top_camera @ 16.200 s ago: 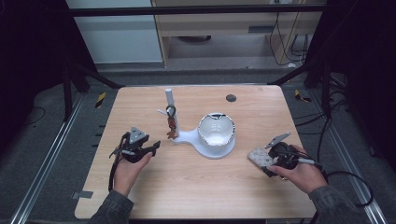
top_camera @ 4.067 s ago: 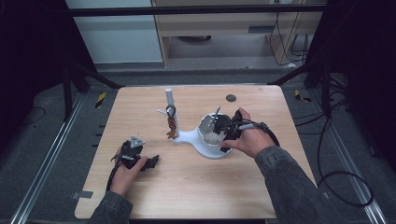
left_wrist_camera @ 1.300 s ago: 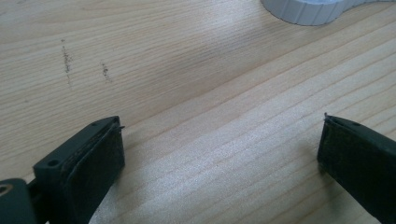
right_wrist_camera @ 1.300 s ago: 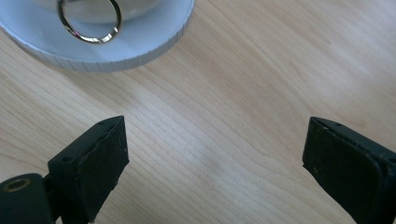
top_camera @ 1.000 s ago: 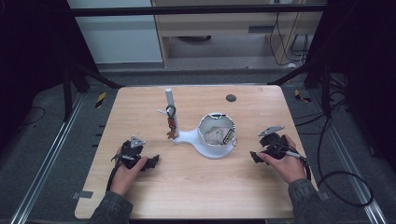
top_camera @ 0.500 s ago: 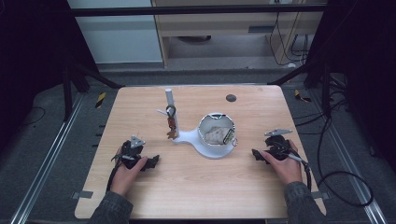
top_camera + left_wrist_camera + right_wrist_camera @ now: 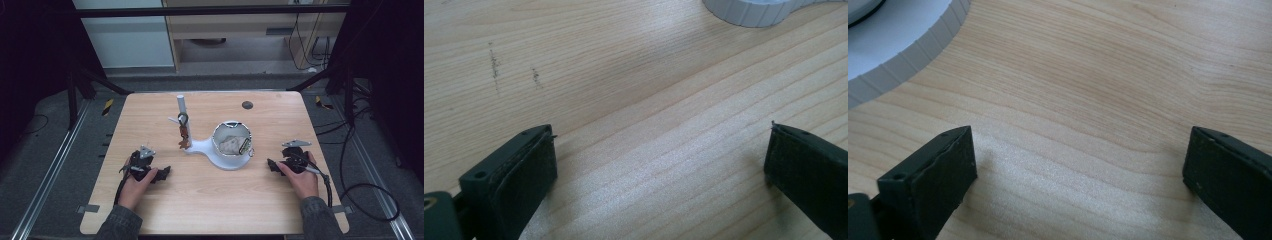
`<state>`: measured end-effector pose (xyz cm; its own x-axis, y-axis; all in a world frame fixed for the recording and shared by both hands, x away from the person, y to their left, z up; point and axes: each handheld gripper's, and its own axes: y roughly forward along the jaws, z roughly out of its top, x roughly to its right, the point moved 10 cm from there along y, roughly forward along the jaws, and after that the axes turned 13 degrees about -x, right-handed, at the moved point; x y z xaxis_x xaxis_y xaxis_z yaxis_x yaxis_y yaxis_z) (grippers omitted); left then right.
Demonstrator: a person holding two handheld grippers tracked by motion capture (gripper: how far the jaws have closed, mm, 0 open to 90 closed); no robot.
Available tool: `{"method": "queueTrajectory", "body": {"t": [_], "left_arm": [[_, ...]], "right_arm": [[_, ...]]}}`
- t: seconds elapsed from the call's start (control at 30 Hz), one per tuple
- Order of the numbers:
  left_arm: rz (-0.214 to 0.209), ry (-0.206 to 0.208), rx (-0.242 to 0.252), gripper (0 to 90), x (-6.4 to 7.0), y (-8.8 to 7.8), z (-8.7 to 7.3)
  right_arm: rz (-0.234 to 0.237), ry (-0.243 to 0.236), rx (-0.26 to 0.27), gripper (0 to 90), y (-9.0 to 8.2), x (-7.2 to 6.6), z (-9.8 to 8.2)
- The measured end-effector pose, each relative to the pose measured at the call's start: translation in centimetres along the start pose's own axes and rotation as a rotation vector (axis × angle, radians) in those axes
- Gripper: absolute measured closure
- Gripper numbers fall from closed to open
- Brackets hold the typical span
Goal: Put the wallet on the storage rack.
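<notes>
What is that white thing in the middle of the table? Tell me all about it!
The white stand looks like plastic. It has a flat base with ribbed edges lying on the wooden table, a round bowl with something crumpled and pale inside, and an upright post where a small brown item hangs from a dark ring. Neither tool touches it.

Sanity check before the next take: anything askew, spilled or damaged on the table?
Nothing stands out. The white stand sits upright mid-table, its bowl holding something pale, keys hanging on the post. Both the left gripper and the right gripper rest open on bare wood.
</notes>
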<state>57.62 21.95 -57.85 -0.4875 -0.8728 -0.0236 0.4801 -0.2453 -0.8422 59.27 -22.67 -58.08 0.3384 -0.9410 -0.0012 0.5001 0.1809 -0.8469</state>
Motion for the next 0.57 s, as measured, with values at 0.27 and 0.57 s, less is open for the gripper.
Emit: {"method": "queueTrajectory", "body": {"t": [0.27, 0.57], "left_arm": [[-0.001, 0.001, 0.001, 0.0, 0.01, 0.01, 0.01], [-0.003, 0.004, -0.004, 0.0, 0.01, 0.01, -0.03]], "right_arm": [[-0.024, 0.03, 0.021, 0.1, 0.08, 0.02, 0.02], [-0.041, 0.05, 0.021, 0.1, -0.01, 0.08, -0.17]]}}
